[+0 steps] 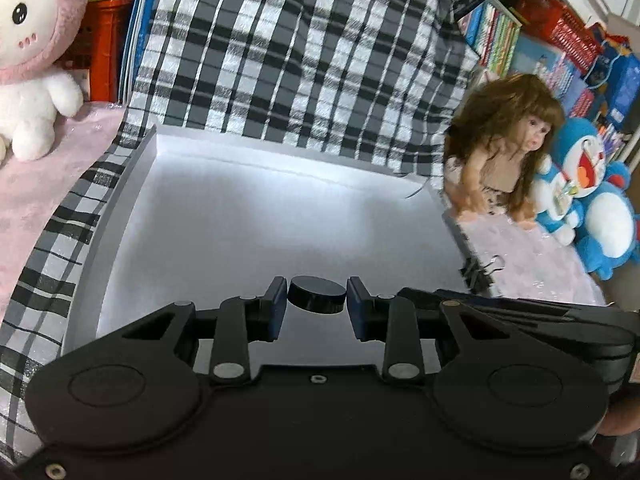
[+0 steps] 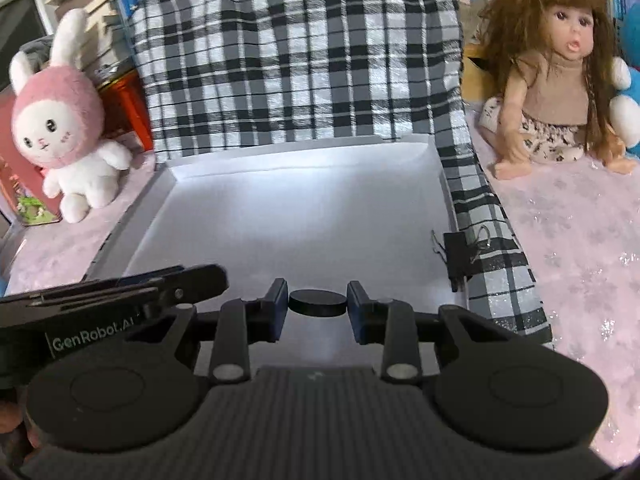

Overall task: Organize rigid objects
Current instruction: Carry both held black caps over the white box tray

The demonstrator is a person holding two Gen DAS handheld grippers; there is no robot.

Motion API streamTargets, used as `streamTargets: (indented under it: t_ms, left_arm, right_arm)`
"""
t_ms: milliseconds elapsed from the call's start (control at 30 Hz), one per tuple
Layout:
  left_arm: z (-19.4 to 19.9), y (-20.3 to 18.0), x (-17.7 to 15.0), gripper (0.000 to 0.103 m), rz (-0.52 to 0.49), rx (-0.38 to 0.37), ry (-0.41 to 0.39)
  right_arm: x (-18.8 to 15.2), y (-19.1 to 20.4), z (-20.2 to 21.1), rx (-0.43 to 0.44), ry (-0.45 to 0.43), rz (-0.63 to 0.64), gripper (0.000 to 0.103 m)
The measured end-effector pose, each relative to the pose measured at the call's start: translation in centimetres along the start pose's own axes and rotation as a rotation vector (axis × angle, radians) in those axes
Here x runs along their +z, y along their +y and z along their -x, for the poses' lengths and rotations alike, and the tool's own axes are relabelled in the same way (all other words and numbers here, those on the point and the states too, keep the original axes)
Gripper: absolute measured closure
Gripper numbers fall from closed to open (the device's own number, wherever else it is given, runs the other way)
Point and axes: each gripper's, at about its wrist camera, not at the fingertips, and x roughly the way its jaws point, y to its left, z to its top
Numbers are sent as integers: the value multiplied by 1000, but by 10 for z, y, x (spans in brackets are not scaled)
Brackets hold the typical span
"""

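You've got one black disc in each gripper right now. The left gripper (image 1: 317, 300) is pinching a black puck-shaped disc (image 1: 317, 295) between its blue pads, and the right gripper (image 2: 317, 303) is clamped the same way on its own disc (image 2: 317, 302). Both sit side by side over the near edge of the white tray (image 2: 304, 216) — you can spot the left gripper's arm poking into the right wrist view and the other way round.

So I'd say you're in the carry-and-place step, with the tray floor looking bare as far as I can see. Next move probably calls for lowering each disc flat onto the tray, well apart from each other, then spreading the pads — watch the binder clip (image 2: 456, 254) on the right rim. The doll (image 2: 560, 92) and pink bunny (image 2: 60, 140) are well clear.
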Motion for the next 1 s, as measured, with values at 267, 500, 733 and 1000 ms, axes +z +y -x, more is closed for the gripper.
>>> streamTargets:
  t_ms: [267, 500, 733, 1000]
  left_arm:
    - [-14, 7, -5, 72, 4, 18, 21]
    - [-19, 7, -9, 72, -3, 25, 23]
    - [-19, 5, -8, 71, -18, 27, 20]
    - [-8, 8, -7, 55, -15, 37, 8]
  right_arm:
    - [1, -7, -12, -26, 14, -1, 66]
    - [0, -6, -15, -38, 22, 26, 66]
    - [0, -6, -16, -36, 22, 25, 62]
    - [-2, -9, -10, 1, 8, -2, 46]
